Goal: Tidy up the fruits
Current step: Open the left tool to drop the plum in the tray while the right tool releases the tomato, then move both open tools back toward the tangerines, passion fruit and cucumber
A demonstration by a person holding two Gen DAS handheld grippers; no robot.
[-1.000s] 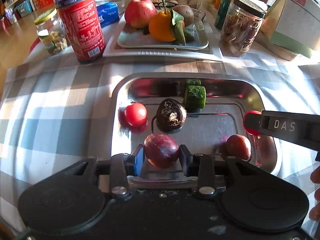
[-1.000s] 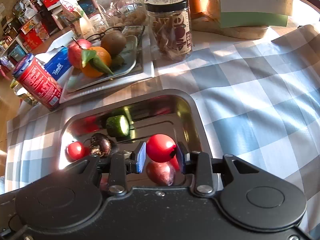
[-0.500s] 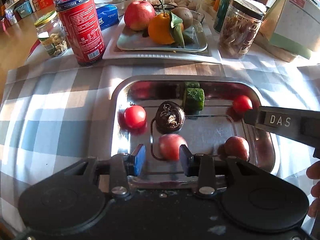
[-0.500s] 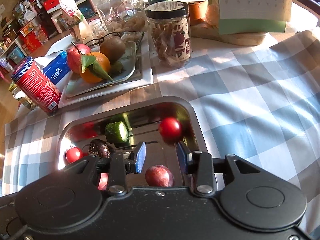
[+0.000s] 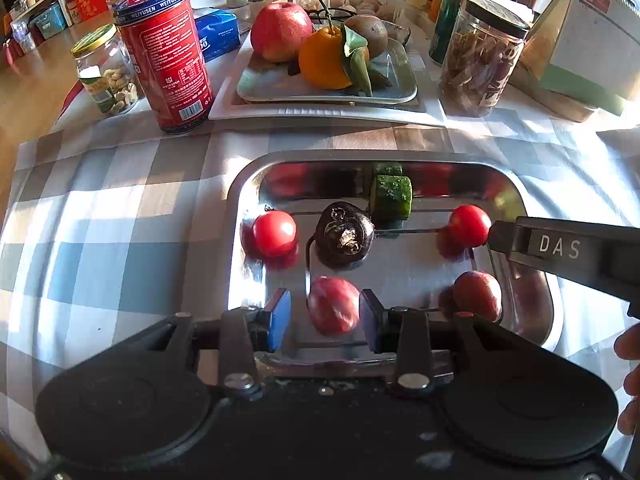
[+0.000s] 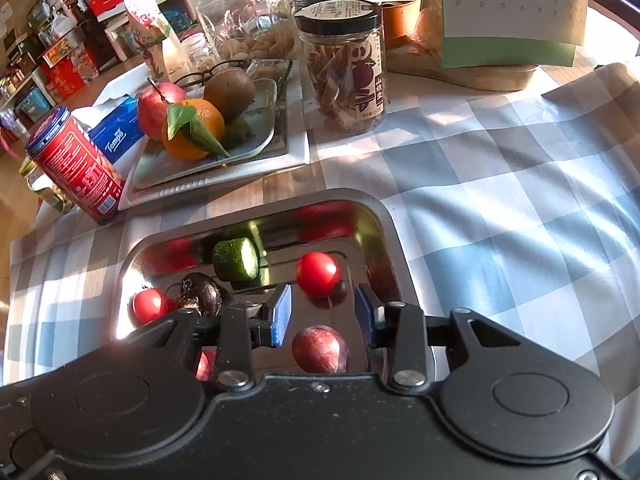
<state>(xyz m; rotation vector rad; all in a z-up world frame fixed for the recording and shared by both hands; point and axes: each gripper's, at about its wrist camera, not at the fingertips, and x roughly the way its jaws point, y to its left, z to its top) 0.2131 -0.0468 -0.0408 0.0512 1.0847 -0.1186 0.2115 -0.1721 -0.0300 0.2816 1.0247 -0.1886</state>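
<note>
Steel is what worries me most: the tray (image 5: pixel 536 312) has a slick, shiny floor, and every fruit on it is round enough to roll. The left gripper (image 5: pixel 324 316) hangs over the near edge with its blue pads spread, a reddish plum (image 5: pixel 334 306) lying loose on the tray floor between them with a gap on each side. The right gripper (image 6: pixel 322 314) is likewise spread and grips nothing; a red tomato (image 6: pixel 318 274) lies just beyond its pads and a darker plum (image 6: pixel 320 348) just short of them. Both pairs of jaws have been opening within the last moment, though they seem settled now.

If either tool pulls away carelessly, I reckon a pad could clip the fruit beneath and send it skating into its neighbours. The second tomato (image 5: pixel 275 234) at the left, the dark wrinkled fruit (image 5: pixel 345 236) and the green cucumber piece (image 5: pixel 391 197) sit near one another mid-tray, so one knock may scatter the lot. In the left view the right tool's finger nearly touches the tomato there, and a small sideways drift could bump it. The tray also lies on a loose checked cloth (image 6: pixel 500 208), which might slide or bunch if the rim is caught.
</note>
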